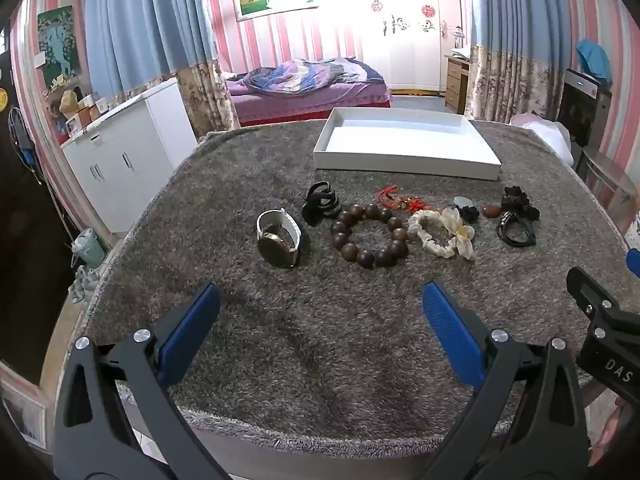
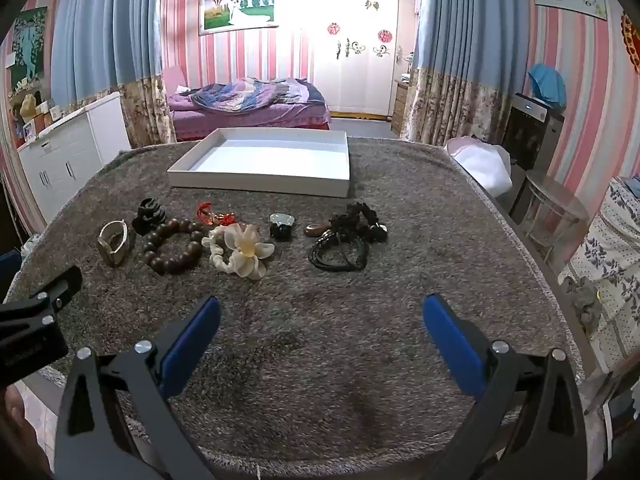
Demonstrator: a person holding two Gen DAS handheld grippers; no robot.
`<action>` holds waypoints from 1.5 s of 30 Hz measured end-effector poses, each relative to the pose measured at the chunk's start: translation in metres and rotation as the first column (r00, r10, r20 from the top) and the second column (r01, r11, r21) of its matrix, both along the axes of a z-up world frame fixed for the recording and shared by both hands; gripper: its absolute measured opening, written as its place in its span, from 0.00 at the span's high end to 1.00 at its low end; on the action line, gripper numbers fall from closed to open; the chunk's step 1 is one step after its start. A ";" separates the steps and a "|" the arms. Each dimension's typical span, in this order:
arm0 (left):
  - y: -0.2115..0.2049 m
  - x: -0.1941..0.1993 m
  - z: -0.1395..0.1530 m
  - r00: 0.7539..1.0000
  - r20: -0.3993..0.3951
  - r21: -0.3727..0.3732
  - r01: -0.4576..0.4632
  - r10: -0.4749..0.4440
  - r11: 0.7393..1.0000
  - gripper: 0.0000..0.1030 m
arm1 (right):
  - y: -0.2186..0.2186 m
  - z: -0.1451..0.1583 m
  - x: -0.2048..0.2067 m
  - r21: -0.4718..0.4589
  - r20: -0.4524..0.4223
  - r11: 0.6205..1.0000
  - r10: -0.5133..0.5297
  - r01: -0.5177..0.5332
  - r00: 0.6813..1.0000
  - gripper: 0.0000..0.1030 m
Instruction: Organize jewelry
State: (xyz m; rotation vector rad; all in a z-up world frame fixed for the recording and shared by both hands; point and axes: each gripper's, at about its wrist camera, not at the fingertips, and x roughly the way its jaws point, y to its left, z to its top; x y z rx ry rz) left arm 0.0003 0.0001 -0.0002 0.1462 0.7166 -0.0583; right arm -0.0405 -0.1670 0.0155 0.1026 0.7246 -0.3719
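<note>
Hovering over the near edge of the grey carpet, both grippers hold nothing, their blue fingers spread wide. Jewelry lies in 1 row running left to right, ahead of both tools, with the empty white tray beyond it. By my reading, the left gripper is nearer the watch and wooden bead bracelet; the right gripper is nearer the black cords.
</note>
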 end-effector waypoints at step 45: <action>0.007 -0.001 0.000 1.000 -0.011 -0.023 0.001 -0.001 1.000 0.03 | 0.001 -0.001 0.001 -0.020 -0.001 1.000 0.003 -0.003 1.000 0.02</action>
